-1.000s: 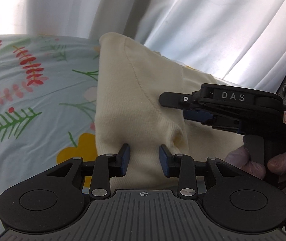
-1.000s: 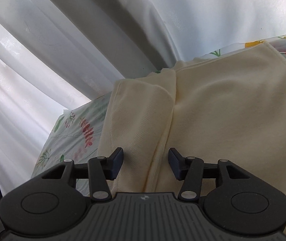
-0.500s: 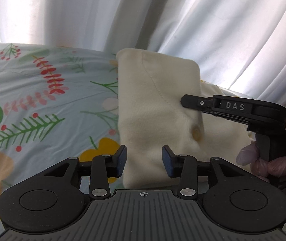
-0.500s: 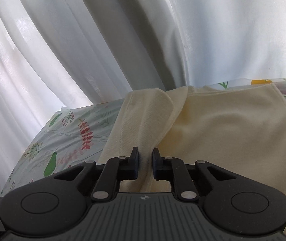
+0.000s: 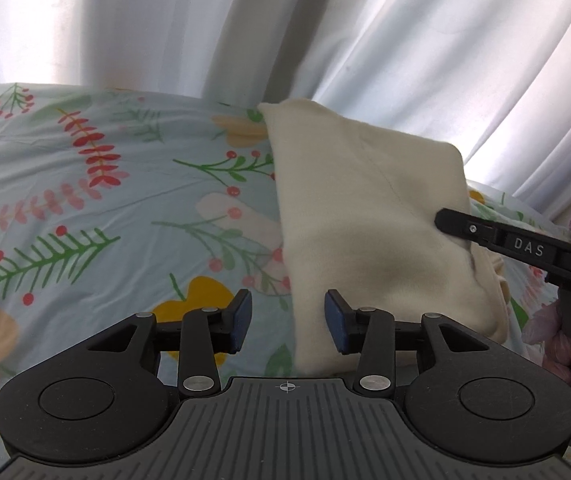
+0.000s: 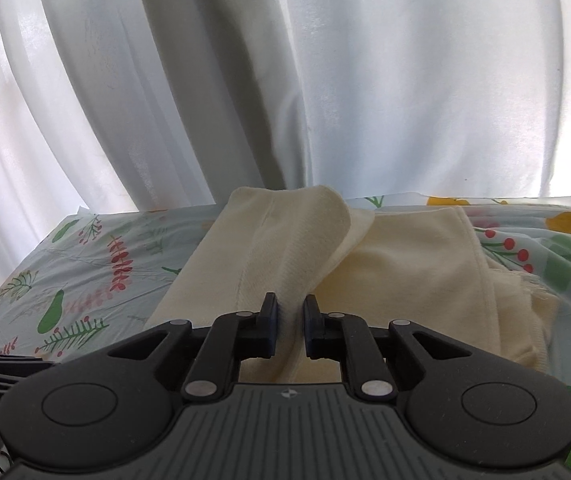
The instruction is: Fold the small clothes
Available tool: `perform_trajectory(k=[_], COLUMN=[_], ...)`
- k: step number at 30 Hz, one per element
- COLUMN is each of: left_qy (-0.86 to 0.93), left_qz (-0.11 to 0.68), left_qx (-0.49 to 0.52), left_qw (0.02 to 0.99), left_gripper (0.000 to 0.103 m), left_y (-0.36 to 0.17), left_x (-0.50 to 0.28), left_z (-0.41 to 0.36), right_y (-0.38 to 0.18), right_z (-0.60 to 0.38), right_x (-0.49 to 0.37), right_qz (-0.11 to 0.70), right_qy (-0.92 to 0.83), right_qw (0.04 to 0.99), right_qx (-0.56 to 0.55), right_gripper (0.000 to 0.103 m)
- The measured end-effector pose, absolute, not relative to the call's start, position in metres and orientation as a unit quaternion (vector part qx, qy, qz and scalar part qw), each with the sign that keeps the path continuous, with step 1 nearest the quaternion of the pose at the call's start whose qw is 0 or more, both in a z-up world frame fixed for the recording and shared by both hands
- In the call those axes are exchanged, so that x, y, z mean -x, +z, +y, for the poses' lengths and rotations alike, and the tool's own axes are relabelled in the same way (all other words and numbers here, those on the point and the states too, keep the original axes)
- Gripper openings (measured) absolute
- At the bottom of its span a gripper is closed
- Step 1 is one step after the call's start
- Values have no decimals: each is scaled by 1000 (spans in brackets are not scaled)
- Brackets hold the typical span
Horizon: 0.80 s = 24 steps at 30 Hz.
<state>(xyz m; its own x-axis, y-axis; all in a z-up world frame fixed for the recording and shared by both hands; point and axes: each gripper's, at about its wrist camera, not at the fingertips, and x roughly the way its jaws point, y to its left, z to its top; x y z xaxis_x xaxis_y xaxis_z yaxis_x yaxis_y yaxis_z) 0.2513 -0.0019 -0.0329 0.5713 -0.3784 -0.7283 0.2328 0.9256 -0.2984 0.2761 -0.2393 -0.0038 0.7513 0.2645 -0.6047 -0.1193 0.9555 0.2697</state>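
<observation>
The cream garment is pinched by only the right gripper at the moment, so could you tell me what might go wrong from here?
1. The right gripper holds only a narrow fold of the cream garment; a pull could let it slip free.
2. The left gripper is open with the garment's edge between its fingers, not clamped, so the lifted layer may sag or fold unevenly.
3. Dragging the cloth could wrinkle the floral sheet beneath.

One cream garment (image 5: pixel 369 216) — two tongs, left tongs (image 5: pixel 287 322) and right tongs (image 6: pixel 290 322) — one floral sheet (image 5: pixel 85 216).
</observation>
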Motion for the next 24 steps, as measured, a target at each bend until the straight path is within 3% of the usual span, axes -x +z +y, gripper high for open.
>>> perform_trajectory(k=[6, 11, 14, 16, 19, 24], left_qy=[-174, -171, -167, -164, -159, -161], left_qz=[452, 451, 452, 453, 453, 441], left_qx=[81, 68, 62, 56, 52, 42], left_qw=[871, 873, 874, 875, 876, 882], left_gripper=[45, 45, 45, 45, 46, 49], left_y=[-47, -53, -53, -53, -51, -43], left_x=[-264, -267, -268, -268, -267, -264], left_z=[-18, -29, -31, -32, -33, -36], right_y=[-30, -36, -44, -44, -38, -6], right_z=[-271, -292, -295, -291, -279, -251], right_x=[-273, -277, -284, -288, -287, -267], right_qz=[382, 389, 388, 386, 378, 308], right_qy=[47, 73, 81, 82, 70, 39], right_qw=[915, 898, 889, 890, 904, 948], right_qx=[-119, -193, -228, -229, -188, -66], right_gripper=[15, 33, 34, 32, 14, 12])
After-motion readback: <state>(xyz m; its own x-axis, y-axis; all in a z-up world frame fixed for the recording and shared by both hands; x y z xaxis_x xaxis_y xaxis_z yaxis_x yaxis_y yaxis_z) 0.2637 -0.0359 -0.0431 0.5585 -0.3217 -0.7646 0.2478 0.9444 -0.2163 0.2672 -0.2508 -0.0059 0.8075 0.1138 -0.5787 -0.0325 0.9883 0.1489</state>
